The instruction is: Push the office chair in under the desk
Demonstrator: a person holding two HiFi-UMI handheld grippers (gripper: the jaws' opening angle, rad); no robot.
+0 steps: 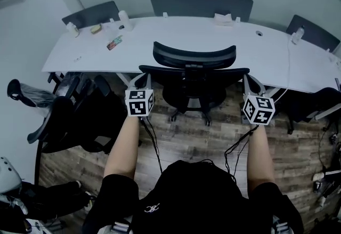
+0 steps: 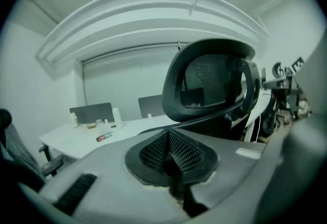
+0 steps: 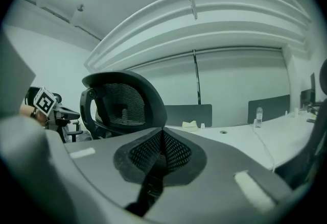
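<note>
A black mesh office chair [image 1: 194,75] stands just in front of the long white desk [image 1: 160,46], its seat partly under the desk edge and its headrest [image 1: 194,56] facing me. My left gripper [image 1: 143,77] sits at the left upper corner of the chair's back, and my right gripper [image 1: 249,81] at the right upper corner. Whether they touch the frame I cannot tell. In the left gripper view the left gripper [image 2: 170,149] is shut with nothing between the pads, the headrest [image 2: 209,82] up to the right. The right gripper [image 3: 162,149] is likewise shut and empty, the headrest [image 3: 122,103] to its left.
Another black chair [image 1: 80,115] stands at the left and one more [image 1: 314,102] at the right, both close to the desk. On the desk lie a white bottle [image 1: 125,19], a tissue pack [image 1: 222,18] and a small bottle [image 1: 297,34]. Grey partition panels [image 1: 201,5] stand behind it.
</note>
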